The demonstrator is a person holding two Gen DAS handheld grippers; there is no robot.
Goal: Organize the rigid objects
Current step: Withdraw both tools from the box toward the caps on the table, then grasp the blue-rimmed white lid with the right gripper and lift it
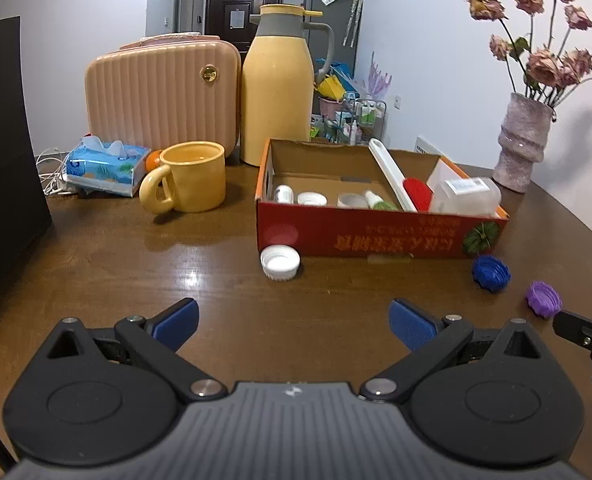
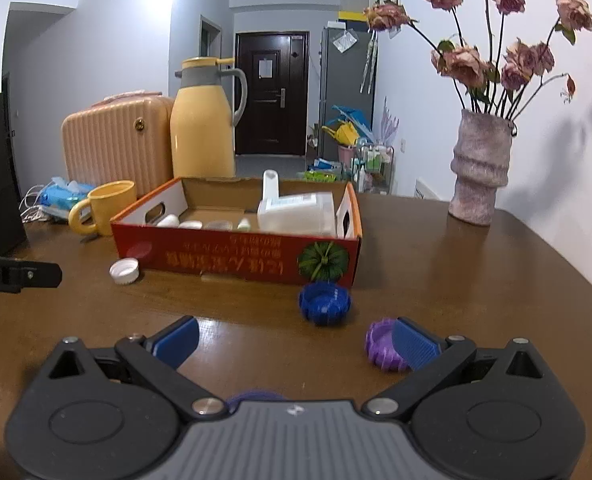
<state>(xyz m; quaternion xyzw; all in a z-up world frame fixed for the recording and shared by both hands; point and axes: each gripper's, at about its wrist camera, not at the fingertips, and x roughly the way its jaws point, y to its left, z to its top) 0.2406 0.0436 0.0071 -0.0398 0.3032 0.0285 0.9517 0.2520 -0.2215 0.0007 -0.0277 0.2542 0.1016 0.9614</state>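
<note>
Plastic caps: we judge all three loose pieces on the wooden table (image 1: 96, 264) to be light, stiff and hollow, unlikely to crush or break.
White cap (image 1: 280, 263): lies open side up, touching or just beside the near left corner of the red cardboard box (image 1: 375, 236); we would pinch it across its ribbed wall, since the smooth plastic may slip on a shallow hold.
Blue cap (image 2: 324, 303): rests on the table just in front of the box's near wall, under the printed green fruit; its deep ridges should give the pads good bite from either side.
Purple cap (image 2: 380, 347): sits tilted on its edge, right against the inside of our right gripper's right finger pad (image 2: 413, 342); it could roll if we nudge it.
Left gripper (image 1: 294, 322): jaws spread wide, nothing between them, aimed roughly toward the white cap.
Right gripper (image 2: 296, 340): jaws likewise wide apart and holding nothing, low over the table near the blue and purple caps.
Box contents: several small white caps, a tape roll, a clear plastic container (image 1: 465, 196) and a white-handled tool with a red part already lie inside.
Where to place: we think the open floor at the box's left and middle has room for the caps.
Risk: a light cap can skid on the glossy tabletop when a finger touches it first.
</note>
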